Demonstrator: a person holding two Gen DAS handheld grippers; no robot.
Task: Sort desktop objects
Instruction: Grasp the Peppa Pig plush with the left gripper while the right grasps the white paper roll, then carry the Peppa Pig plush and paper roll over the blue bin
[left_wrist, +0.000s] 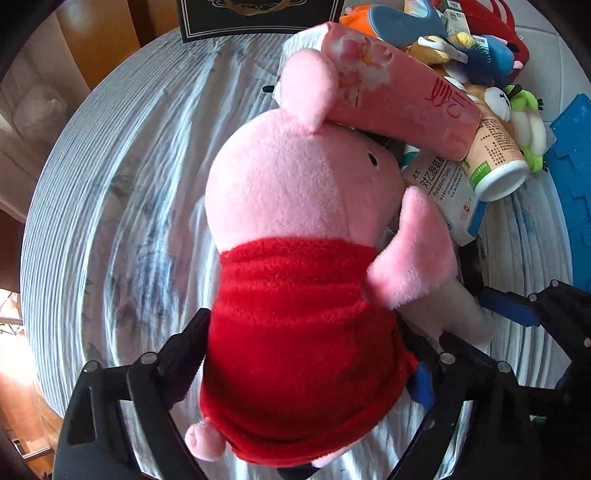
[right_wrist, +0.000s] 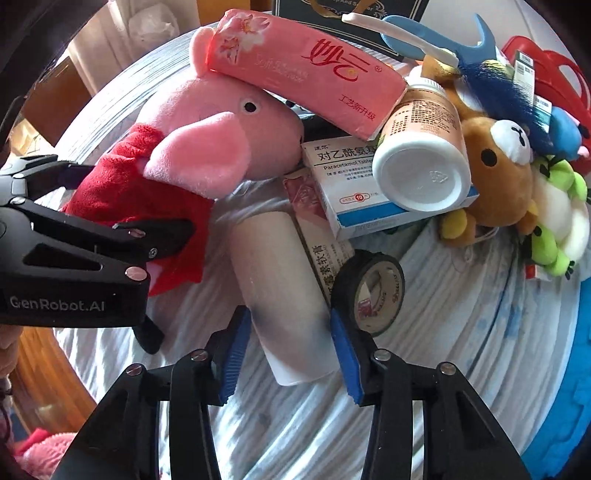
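While the left hand-held gripper (left_wrist: 306, 354) pinches the fuzzy red dress of a pink pig plush (left_wrist: 295, 221), the toy's rounded head leans into the heap of things on the bench (left_wrist: 129, 184), which is draped in a wrinkled, pale striped cloth. A soft pink tissue pack (right_wrist: 306, 70) printed with blossoms lies slanted across the pig's ear and head. The right hand-held gripper (right_wrist: 288, 339) stands spread, its ribbed blue pads on either side of a smooth, pale cylindrical bottle (right_wrist: 277, 280) lying on the cloth; whether they touch it is unclear. Just beside its right finger leans a roll of black tape (right_wrist: 369, 291). Behind sit a white paracetamol box (right_wrist: 347, 184), a white-bottomed pill bottle (right_wrist: 421, 162) on its side, and a brown bear plush (right_wrist: 495, 177).
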